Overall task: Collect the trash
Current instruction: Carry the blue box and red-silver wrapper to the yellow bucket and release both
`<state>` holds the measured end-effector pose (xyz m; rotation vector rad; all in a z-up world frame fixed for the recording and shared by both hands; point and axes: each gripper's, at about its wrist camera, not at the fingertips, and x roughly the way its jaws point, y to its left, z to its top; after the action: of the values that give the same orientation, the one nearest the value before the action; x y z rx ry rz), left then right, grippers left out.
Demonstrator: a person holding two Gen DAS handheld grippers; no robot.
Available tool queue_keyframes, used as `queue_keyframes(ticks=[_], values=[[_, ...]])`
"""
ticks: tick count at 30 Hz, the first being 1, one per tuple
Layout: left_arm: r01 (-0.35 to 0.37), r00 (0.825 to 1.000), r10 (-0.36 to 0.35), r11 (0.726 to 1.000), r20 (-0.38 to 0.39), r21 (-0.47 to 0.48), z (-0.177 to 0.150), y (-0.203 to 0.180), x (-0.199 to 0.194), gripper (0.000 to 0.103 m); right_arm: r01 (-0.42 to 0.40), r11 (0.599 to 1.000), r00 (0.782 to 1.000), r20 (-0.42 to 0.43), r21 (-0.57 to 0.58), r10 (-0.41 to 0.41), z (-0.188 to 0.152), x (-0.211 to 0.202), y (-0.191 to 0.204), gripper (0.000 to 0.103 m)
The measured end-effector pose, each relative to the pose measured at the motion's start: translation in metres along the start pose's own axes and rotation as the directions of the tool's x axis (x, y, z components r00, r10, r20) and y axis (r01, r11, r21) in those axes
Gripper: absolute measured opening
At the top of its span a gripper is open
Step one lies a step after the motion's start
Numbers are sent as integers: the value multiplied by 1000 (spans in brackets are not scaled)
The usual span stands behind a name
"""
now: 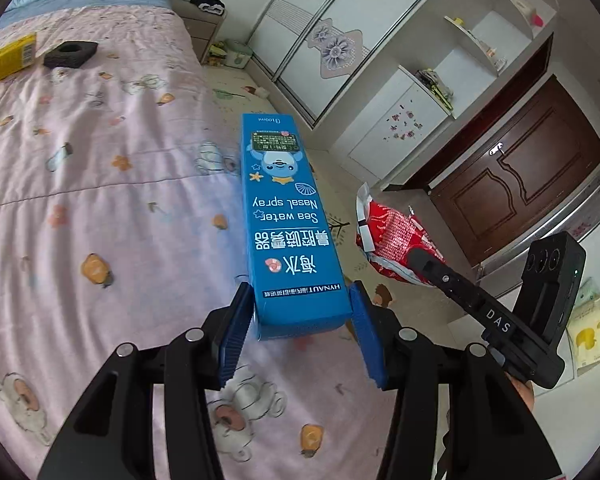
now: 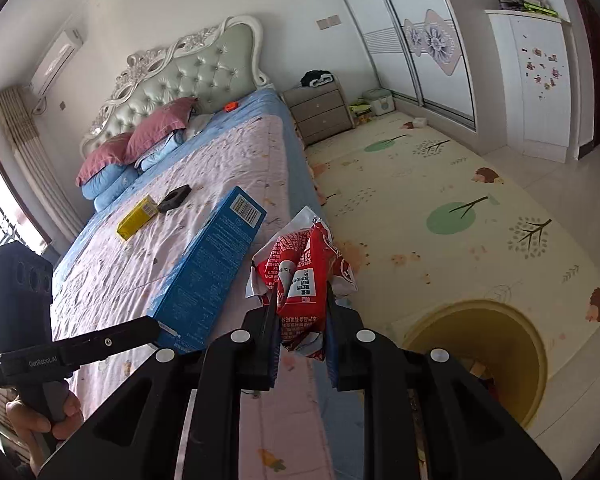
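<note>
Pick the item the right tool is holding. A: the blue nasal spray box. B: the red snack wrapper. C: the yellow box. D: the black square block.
B: in the right wrist view the right tool is shut on the crumpled red snack wrapper, while the blue nasal spray box sits in the left tool.

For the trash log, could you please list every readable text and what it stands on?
"Sea water Nasal spray", "HYNAUT", "100ml": tall blue cardboard box in the left gripper.
"DAS": black right gripper.
"GenRobot.AI": left gripper's arm, right wrist view.
Crumpled red foil wrapper, flat yellow box: print unreadable.
</note>
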<state>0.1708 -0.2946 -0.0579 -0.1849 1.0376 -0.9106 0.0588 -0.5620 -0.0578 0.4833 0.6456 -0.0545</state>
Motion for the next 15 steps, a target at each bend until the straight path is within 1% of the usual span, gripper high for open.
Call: queue_keyframes(ticks=[4,9,12,15], values=[[41,997,-40,999,-59,12,11,-26,33,50,31,998,999,18,55,-32,-4,-13,-39,18],[58,987,-52,998,-152,36,20,-58,85,49,86,989,996,21,124,-89,-11,-22,-86,18],[58,974,-43,997,-222,59,19,-77,121,48,123,979,992,10,163,-126,-19,-23,-115,18],[52,957,-26,995,-290,82,16,-93,155,48,150,967,988,-4,207,-152,-30,-23,-143,18]])
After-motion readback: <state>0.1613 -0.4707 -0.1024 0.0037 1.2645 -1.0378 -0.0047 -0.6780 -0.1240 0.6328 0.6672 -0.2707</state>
